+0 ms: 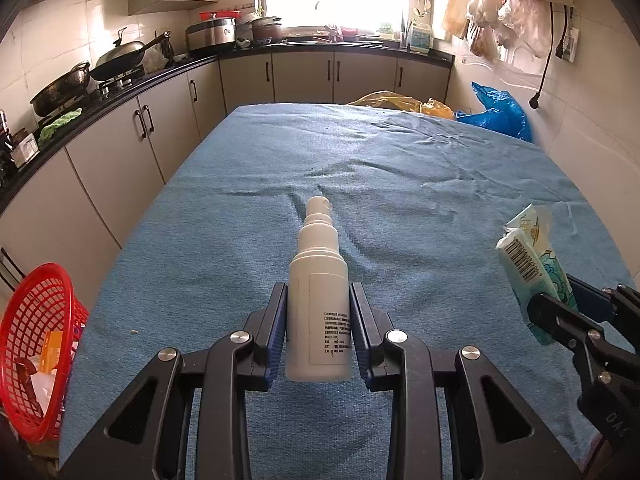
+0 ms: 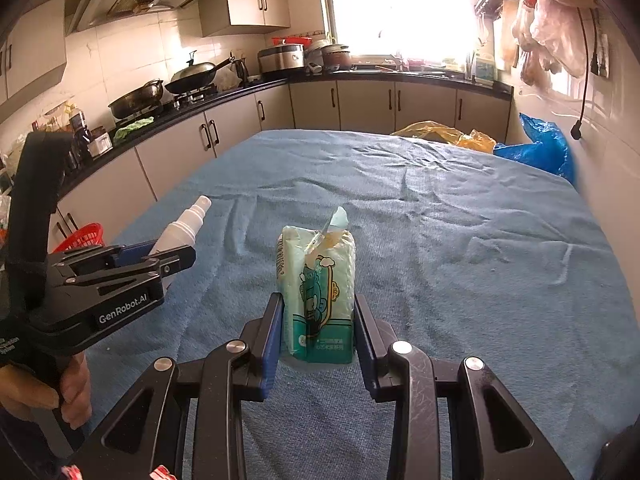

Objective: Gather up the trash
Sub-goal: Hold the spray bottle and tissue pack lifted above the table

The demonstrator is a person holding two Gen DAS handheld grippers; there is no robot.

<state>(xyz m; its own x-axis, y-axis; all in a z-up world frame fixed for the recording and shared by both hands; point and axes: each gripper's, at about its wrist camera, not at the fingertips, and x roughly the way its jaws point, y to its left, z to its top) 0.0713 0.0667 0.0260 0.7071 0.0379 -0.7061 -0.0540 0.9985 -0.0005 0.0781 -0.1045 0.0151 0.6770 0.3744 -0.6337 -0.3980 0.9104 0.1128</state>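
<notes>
My left gripper [image 1: 318,300] is shut on a white spray bottle [image 1: 318,304], held above the blue cloth with its nozzle pointing away; the bottle also shows in the right wrist view [image 2: 180,230]. My right gripper [image 2: 318,312] is shut on a green and white tissue pack [image 2: 318,292], which also shows at the right of the left wrist view [image 1: 532,268]. A red mesh basket [image 1: 38,320] with some trash inside stands off the table's left edge, below and left of my left gripper.
The table is covered by a blue cloth [image 1: 400,184]. Yellow [image 1: 400,102] and blue [image 1: 500,114] plastic bags lie beyond its far edge. A kitchen counter with pans [image 1: 116,60] runs along the left and back walls.
</notes>
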